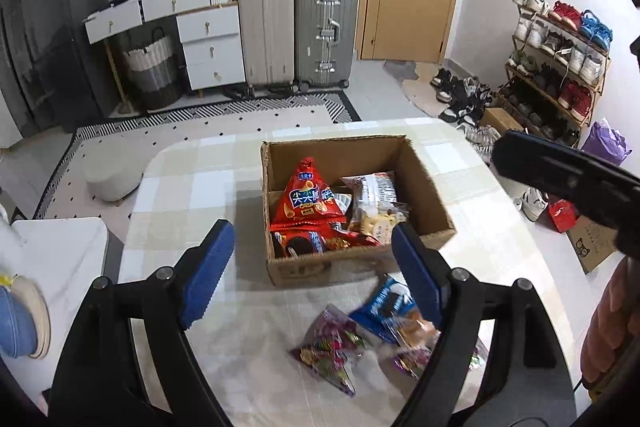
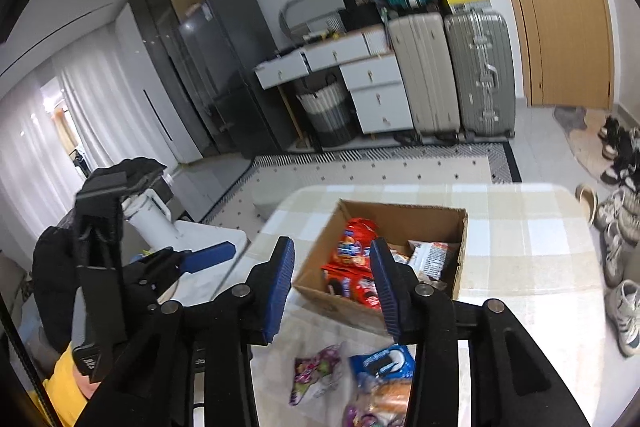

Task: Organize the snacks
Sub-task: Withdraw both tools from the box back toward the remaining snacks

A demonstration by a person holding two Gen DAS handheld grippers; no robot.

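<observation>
Your left hand-held gripper [image 1: 312, 259] and right hand-held gripper [image 2: 332, 287] hover wide open and empty, lined up over loose snack packets [image 1: 360, 331] before the cardboard box [image 1: 424, 183] mid-table [image 1: 192, 187].

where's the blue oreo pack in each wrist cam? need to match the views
Left wrist: blue Oreo pack lies on the table, lower centre-right, in front of the cardboard box, partly behind the left gripper's right finger.
Right wrist: blue Oreo pack sits bottom centre, below the right gripper, near side of the cardboard box.
Shared landmark: the cardboard box of snacks.
</observation>
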